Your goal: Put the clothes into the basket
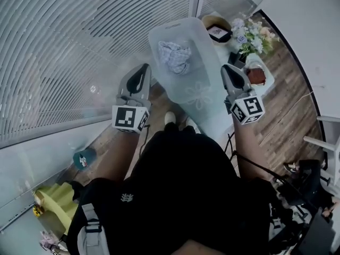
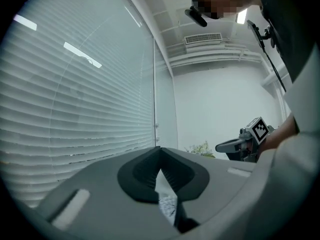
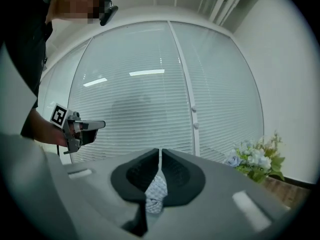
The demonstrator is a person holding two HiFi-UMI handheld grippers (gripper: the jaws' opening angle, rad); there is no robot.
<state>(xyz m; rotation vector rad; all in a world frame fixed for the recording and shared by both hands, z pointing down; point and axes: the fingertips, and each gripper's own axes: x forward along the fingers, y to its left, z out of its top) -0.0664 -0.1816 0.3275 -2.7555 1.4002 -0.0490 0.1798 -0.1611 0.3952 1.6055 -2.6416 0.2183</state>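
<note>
**Basket** (image 1: 208, 68): Translucent pale plastic with a flower motif on its near wall. It stands upright ahead of the person's feet, between the window blinds (image 1: 79, 47) and a white table (image 1: 268, 81) that carries flowers (image 1: 252, 36).

**Patterned cloth** (image 1: 173, 56): One white-and-blue piece, crumpled. It lies inside the basket toward its far wall, apart from both grippers. Status: deposited.

**Left gripper** (image 1: 143, 69): Held level above the basket's left rim, jaws pressed together at the tips. Nothing appears to be pinched. The scrap of pattern showing in the gap behind the tips reads as the cloth lying lower down in the basket, not as a held piece.

**Right gripper** (image 1: 227, 69): Held near level above the basket's right rim, jaws together but for a hairline slit. It appears empty on the same reading, with the checked cloth showing below through the gap.

**Done:** One garment is in the basket, and neither gripper carries another.

**Left:** No loose garment shows beside the basket. A yellow-green bundle (image 1: 58, 201) and other small coloured things lie on the floor at the foot of the window wall, beside the person. They are too small to tell whether they are clothes. Judgement: the task is either complete or waiting on a fetch from outside this view.
</note>
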